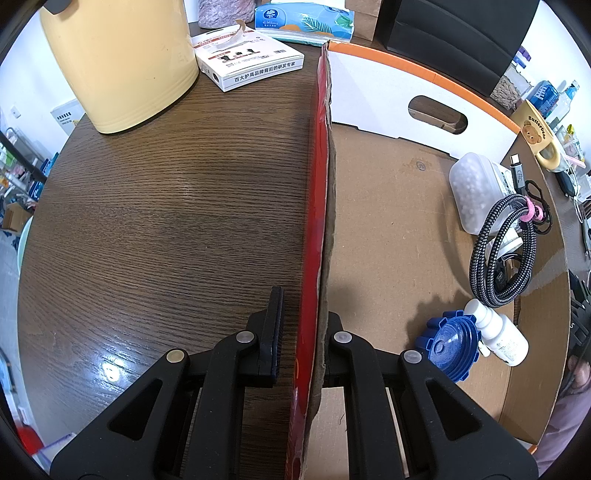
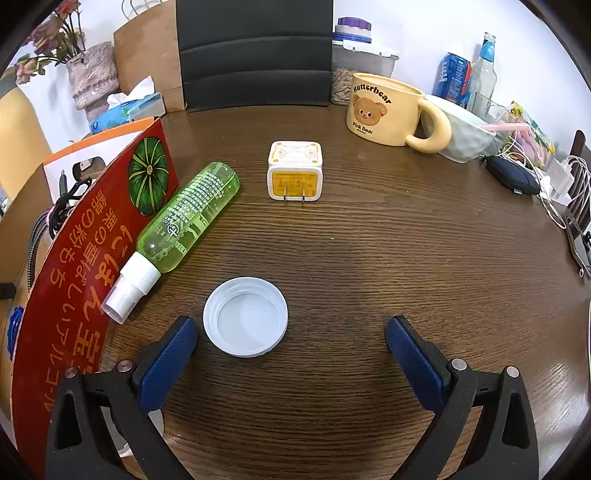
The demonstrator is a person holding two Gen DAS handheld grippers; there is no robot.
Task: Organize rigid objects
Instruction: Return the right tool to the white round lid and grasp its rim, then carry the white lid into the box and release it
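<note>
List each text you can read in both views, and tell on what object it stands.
"Butterbear" and "Pink Bear": yellow mug.
"百大护具品牌背后的研发专家": white carton.
Japanese lettering on the red box wall: too distorted to quote surely.
Print on the green spray bottle and the tissue pack: too small.

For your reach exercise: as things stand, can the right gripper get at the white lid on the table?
Probably yes: the right gripper is open, and the white lid lies flat just ahead, nearer its left finger, with nothing between.
</note>
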